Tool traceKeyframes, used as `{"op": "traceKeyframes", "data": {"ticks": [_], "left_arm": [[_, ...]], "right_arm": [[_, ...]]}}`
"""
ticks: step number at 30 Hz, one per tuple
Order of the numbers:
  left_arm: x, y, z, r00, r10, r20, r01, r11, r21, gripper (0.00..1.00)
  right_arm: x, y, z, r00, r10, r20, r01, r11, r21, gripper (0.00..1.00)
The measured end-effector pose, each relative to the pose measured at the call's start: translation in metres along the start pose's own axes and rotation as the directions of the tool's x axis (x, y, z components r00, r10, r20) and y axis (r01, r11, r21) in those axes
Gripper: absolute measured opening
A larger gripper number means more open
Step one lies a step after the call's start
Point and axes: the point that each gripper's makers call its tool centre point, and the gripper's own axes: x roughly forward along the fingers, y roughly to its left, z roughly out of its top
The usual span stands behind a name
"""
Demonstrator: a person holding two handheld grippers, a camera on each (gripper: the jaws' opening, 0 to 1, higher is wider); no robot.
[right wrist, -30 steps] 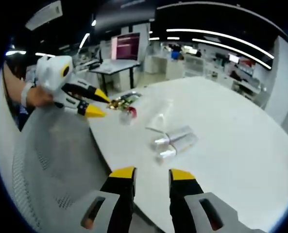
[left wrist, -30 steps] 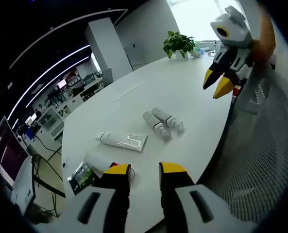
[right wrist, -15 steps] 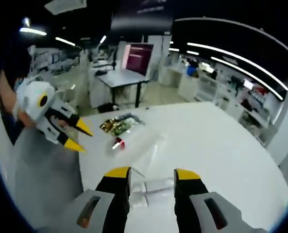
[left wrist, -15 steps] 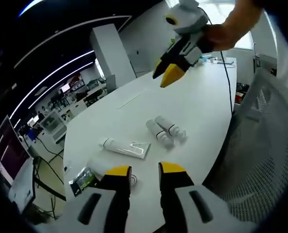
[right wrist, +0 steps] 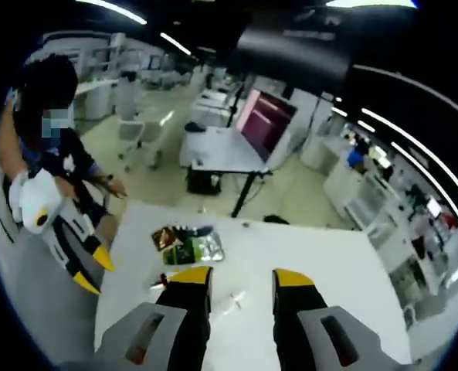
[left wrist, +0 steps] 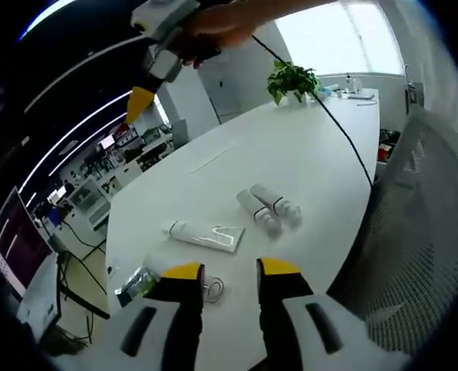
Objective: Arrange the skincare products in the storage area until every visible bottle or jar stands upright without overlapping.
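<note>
Two bottles (left wrist: 267,209) lie side by side just ahead of the left gripper (left wrist: 230,270) (jaws parted, empty, as are the right gripper's (right wrist: 239,277)); grasp one squarely, then tip upright.

two white bottles (left wrist: 266,208) on their sides, touching, ahead of me | white tube (left wrist: 204,234) flat, left of them
</note>
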Motion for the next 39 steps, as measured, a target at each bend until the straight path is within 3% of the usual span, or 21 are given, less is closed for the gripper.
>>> {"op": "traceKeyframes", "data": {"ticks": [2,4,8,9,10,13,14,15,16,18,21,22,26,28,29,30,31,33,37,38,39], "left_arm": [[-0.001,0.001,0.002,1.0,0.008,0.008,-0.008,1.0,0.007,0.24],[-0.001,0.001,0.003,1.0,0.014,0.011,-0.014,1.0,0.021,0.24],[-0.001,0.0,0.001,1.0,0.009,0.0,-0.009,1.0,0.024,0.24],[-0.001,0.0,0.002,1.0,0.012,0.002,-0.012,1.0,0.026,0.24],[-0.001,0.001,0.002,1.0,0.014,0.005,-0.014,1.0,0.021,0.23],[-0.001,-0.001,0.003,1.0,0.009,0.008,-0.009,1.0,0.028,0.22],[-0.001,-0.001,0.004,1.0,0.009,0.013,-0.009,0.999,0.031,0.22],[-0.001,-0.001,0.004,1.0,0.008,0.015,-0.008,1.0,0.028,0.21],[-0.001,-0.001,0.004,1.0,0.009,0.013,-0.009,1.0,0.026,0.21],[-0.001,0.0,0.002,1.0,0.008,0.006,-0.008,1.0,0.024,0.21],[-0.001,0.0,0.0,1.0,0.007,-0.003,-0.007,1.0,0.011,0.19],[-0.001,0.0,-0.001,1.0,0.005,-0.009,-0.005,1.0,0.011,0.18],[0.001,-0.001,-0.005,1.0,-0.001,-0.026,0.002,1.0,0.013,0.18],[0.0,-0.001,-0.006,1.0,-0.003,-0.031,0.002,1.0,-0.006,0.14],[0.0,-0.001,-0.006,1.0,-0.002,-0.031,0.002,1.0,-0.008,0.11],[-0.001,0.0,-0.006,1.0,0.002,-0.028,-0.002,1.0,-0.01,0.08],[-0.001,0.0,-0.006,1.0,0.001,-0.028,-0.002,1.0,-0.015,0.08],[0.0,0.0,-0.007,1.0,-0.002,-0.027,0.002,1.0,-0.022,0.1],[0.0,0.002,-0.012,0.999,0.003,-0.046,-0.004,1.0,-0.027,0.13],[0.0,0.003,-0.015,0.998,0.004,-0.055,-0.006,0.999,-0.034,0.14],[0.0,0.003,-0.015,0.998,0.004,-0.055,-0.006,0.999,-0.036,0.14]], "right_arm": [[0.015,0.003,-0.01,0.992,0.079,-0.096,-0.081,0.996,-0.023,0.35],[0.031,0.007,-0.019,0.976,0.131,-0.173,-0.155,0.979,-0.13,0.38],[0.055,0.011,-0.05,0.915,0.169,-0.366,-0.322,0.854,-0.409,0.36],[0.061,0.017,-0.059,0.892,0.199,-0.406,-0.38,0.817,-0.434,0.36],[0.063,0.019,-0.063,0.883,0.208,-0.422,-0.399,0.806,-0.437,0.37],[0.076,0.032,-0.09,0.825,0.258,-0.503,-0.5,0.746,-0.439,0.44],[0.079,0.037,-0.102,0.797,0.271,-0.54,-0.546,0.706,-0.45,0.43],[0.084,0.039,-0.112,0.785,0.266,-0.56,-0.566,0.676,-0.472,0.42],[0.087,0.042,-0.124,0.763,0.259,-0.593,-0.605,0.609,-0.513,0.41],[0.093,0.042,-0.145,0.729,0.213,-0.651,-0.649,0.517,-0.558,0.44],[0.105,0.042,-0.164,0.708,0.173,-0.685,-0.689,0.382,-0.615,0.48],[0.108,0.042,-0.169,0.703,0.163,-0.693,-0.695,0.366,-0.619,0.48],[0.117,0.045,-0.199,0.641,0.155,-0.752,-0.76,0.266,-0.593,0.51],[0.122,0.048,-0.207,0.632,0.144,-0.761,-0.769,0.23,-0.596,0.55],[0.126,0.052,-0.207,0.646,0.144,-0.749,-0.762,0.165,-0.626,0.56],[0.128,0.053,-0.205,0.653,0.141,-0.744,-0.758,0.137,-0.638,0.55],[0.13,0.054,-0.205,0.66,0.123,-0.741,-0.751,0.082,-0.655,0.53],[0.138,0.056,-0.206,0.673,0.109,-0.731,-0.737,0.011,-0.676,0.5],[0.143,0.064,-0.213,0.663,0.067,-0.745,-0.725,-0.186,-0.663,0.5],[0.144,0.063,-0.22,0.646,0.049,-0.762,-0.732,-0.245,-0.636,0.49],[0.143,0.063,-0.225,0.629,0.038,-0.776,-0.742,-0.268,-0.615,0.48]]}}
